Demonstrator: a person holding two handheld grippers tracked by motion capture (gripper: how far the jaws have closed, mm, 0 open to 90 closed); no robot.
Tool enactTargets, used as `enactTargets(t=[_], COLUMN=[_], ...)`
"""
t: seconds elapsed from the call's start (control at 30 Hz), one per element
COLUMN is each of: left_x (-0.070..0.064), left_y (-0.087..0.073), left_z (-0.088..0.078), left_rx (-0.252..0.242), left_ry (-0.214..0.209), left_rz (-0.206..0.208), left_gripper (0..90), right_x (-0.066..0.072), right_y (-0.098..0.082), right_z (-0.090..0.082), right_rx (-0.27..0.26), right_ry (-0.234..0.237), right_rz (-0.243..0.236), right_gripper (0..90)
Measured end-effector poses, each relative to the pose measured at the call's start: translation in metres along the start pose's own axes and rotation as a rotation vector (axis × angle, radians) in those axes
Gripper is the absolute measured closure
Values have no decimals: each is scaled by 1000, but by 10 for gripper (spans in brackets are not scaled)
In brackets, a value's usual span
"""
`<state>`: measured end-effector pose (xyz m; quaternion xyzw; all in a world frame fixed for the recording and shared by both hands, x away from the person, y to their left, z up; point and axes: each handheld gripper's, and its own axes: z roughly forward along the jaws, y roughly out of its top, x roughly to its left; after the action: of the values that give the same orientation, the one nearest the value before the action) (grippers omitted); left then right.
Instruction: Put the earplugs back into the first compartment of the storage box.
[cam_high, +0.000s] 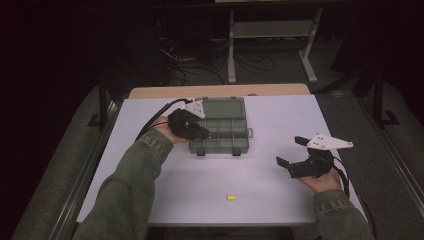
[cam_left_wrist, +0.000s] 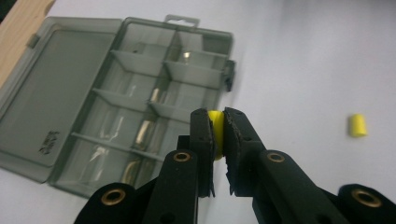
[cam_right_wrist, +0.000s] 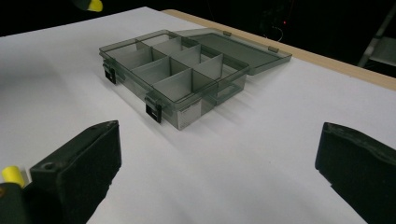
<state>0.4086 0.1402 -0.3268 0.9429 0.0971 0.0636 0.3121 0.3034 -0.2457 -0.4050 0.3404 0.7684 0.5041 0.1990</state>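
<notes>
The left tongs (cam_left_wrist: 218, 135) pinch a small yellow foam cylinder (cam_left_wrist: 215, 122) at the near edge of the open smoky-grey plastic compartment box (cam_left_wrist: 140, 93), likely poised to drop it into a cell. The right tongs (cam_high: 295, 157) gape wide and empty above the white surface (cam_high: 280, 125), near a second yellow cylinder (cam_high: 231, 198), probably next.

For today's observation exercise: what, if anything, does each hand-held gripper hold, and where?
Left hand-held gripper pinches a small yellow piece by its sides at the jaw tips; right hand-held gripper holds nothing.
</notes>
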Motion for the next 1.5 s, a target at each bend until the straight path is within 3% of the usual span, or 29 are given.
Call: enactTargets(t=[0.27,0.57,0.93,1.1,1.33,1.5], left_x=[22,45,67,71,76,76], left_y=[-13,-28,-46,-51,-55,-56], left_z=[0,8,28,36,48,50], left_rx=[-13,-22,0,-14,16,30], left_ry=[41,115,138,124,117,118], left_rz=[-55,-98,-162,-188,-208,-220], left_gripper=[822,823,821,819,814,740], right_x=[0,1,2,3,3,3], right_y=[0,0,0,-1,0,-1], right_z=[0,2,3,3,3,3], right_rx=[0,9,14,17,19,18], right_ry=[1,5,10,12,14,14], right_rz=[-1,-8,-16,-16,-20,-18], right_gripper=[0,0,0,0,0,0])
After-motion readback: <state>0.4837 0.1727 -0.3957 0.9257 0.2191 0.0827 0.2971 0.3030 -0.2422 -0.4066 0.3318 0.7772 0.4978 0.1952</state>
